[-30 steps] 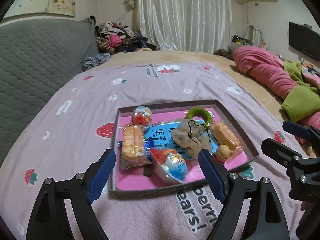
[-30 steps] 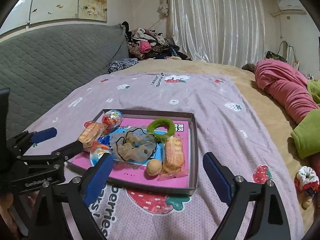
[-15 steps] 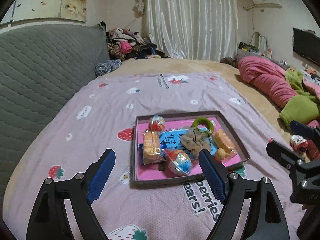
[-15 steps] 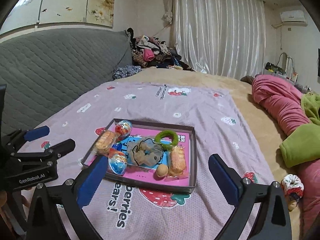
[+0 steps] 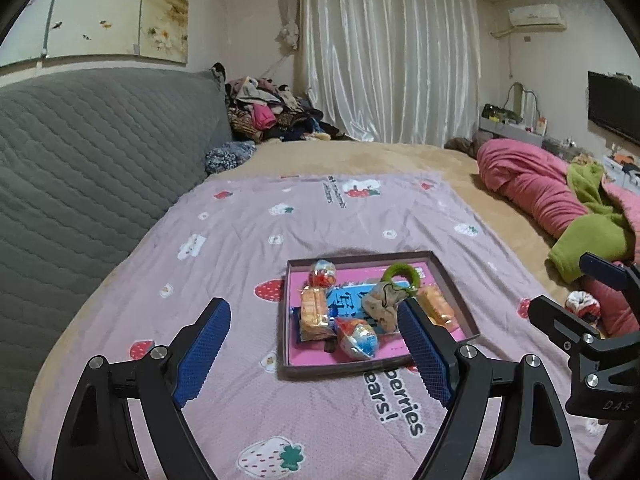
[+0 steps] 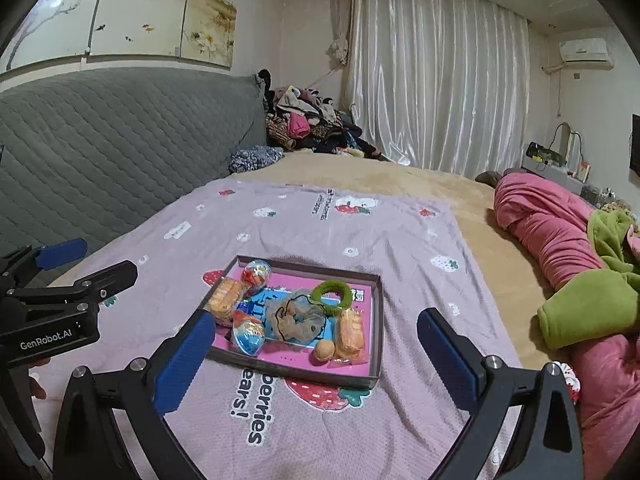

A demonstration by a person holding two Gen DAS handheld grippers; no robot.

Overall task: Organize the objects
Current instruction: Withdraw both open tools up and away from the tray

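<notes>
Snacks and scrunchies already lie gathered in the box (image 6: 376, 322) on the bed (image 6: 400, 224); both tools, left (image 5: 316, 354) and right (image 6: 316, 364), hover wide, holding nothing (likely finished).

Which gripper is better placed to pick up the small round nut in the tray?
Probably right. The nut lies at the tray's near right end, between the open right gripper's fingers; the left gripper's finger hides it.
</notes>
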